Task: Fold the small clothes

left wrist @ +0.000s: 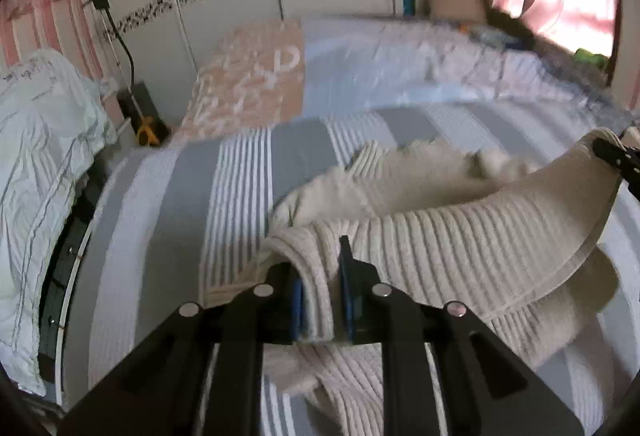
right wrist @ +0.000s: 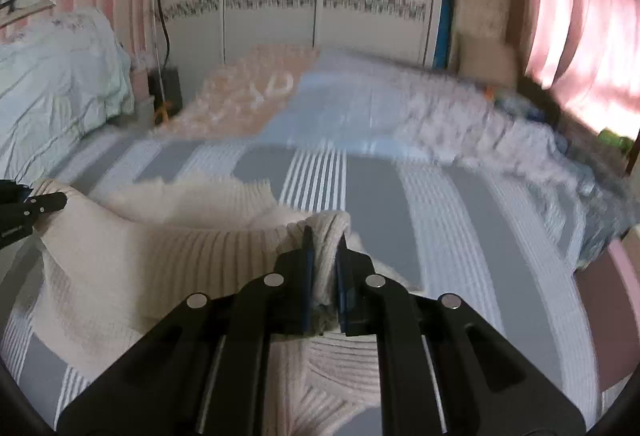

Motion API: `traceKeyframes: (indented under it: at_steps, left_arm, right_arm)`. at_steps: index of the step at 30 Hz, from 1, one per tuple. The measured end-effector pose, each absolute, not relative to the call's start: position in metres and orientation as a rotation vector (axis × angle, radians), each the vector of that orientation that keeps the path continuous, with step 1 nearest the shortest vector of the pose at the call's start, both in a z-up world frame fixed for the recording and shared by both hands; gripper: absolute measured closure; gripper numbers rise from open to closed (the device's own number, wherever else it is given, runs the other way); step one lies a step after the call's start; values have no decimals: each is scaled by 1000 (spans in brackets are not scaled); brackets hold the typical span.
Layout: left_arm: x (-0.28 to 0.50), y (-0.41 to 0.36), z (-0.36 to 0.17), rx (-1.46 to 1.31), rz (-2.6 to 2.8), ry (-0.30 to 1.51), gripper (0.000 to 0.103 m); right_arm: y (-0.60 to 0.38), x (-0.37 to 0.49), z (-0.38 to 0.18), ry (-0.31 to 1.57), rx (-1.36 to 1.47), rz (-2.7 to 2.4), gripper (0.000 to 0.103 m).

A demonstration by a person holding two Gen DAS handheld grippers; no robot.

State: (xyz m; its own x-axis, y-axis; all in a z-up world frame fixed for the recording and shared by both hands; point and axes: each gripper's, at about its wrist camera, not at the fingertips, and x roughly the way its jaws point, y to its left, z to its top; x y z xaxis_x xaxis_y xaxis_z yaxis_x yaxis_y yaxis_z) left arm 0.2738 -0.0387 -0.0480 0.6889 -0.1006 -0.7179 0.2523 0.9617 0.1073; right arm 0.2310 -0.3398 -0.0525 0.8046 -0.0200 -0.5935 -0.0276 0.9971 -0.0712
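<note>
Cream ribbed sweater hangs between my left gripper and right gripper. Both jaws pinch its edge tight, lifting it off the striped bed to fold it.

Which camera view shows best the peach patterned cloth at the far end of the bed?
The left wrist view: there the peach patterned cloth is larger and its white pattern reads fairly sharp. In the right wrist view it is blurred and looks flatter.

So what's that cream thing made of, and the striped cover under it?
The cream garment looks like a soft ribbed knit, perhaps wool or cotton: raised ridges, matte, fuzzy inside. The striped bedcover looks like woven cotton, matte, with corded white ribs between flat grey bands.
</note>
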Motion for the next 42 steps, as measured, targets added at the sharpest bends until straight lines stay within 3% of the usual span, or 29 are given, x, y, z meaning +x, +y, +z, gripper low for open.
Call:
traceKeyframes:
  at_steps: [6,10,13,15,16,17,19,25,39,40,42]
  left_arm:
    - [290,-48,-84,252,-197,843,87]
    - [299,-49,-92,271,-203,864,81]
    - [308,-47,-85,254,-208,867,63]
    - [316,-43,-75,204,-219,868,61]
    - [318,-40,-70,182,-222,869,53]
    - [321,-36,-63,156,-212,859,36]
    - [326,-28,-46,144,-173,802,25]
    - [333,-3,-28,70,-144,802,25]
    - [198,-9,-93,96,-254,937,24]
    - [194,-11,-94,96,-260,940,24]
    - [188,-18,-100,98,-291,949,25]
  right_arm:
    - [-345,262,-92,744,-77,-30,93]
    - [-346,266,-93,753,-81,-22,92]
    - [-353,266,-75,703,-4,-6,79]
    - [-356,266,-61,665,21,-4,76]
    - [-357,267,-55,648,28,-8,70]
    - [-358,267,-52,636,31,-18,63]
    - [-363,268,-46,628,39,-27,61]
    - [-374,257,-47,639,68,-48,53]
    - [-355,156,-95,798,177,104,52]
    - [-352,154,-98,809,173,108,53]
    - [-349,155,-104,820,159,94,77]
